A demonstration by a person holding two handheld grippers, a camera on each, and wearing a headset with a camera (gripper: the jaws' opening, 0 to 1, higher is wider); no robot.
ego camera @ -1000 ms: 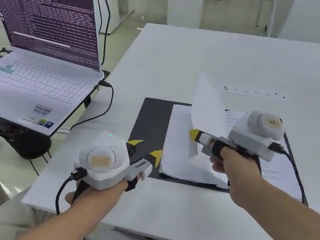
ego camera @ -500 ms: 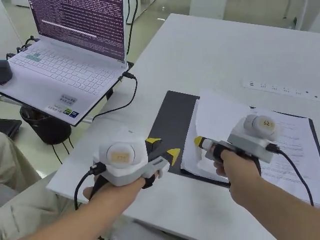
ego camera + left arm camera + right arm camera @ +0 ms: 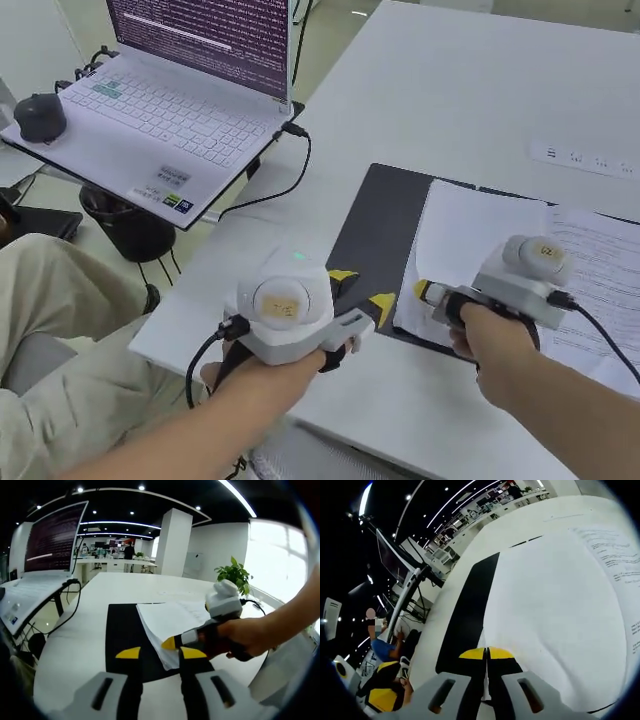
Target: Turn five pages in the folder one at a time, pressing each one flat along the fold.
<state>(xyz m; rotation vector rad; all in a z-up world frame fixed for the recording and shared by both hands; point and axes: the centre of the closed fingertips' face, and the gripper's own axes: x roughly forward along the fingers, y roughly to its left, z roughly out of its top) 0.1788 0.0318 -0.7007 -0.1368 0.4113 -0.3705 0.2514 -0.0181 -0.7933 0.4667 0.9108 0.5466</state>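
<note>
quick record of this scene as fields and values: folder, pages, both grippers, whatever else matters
folder: black, open on the table
blank page: lying nearly flat on the folder, left of the fold
printed page: face up on the right
right gripper: fingers shut, tips at the blank page's near edge; whether they pinch it can't be told
left gripper: fingers open, holding nothing, above the folder's bare left side
laptop: open, left of the folder
</note>
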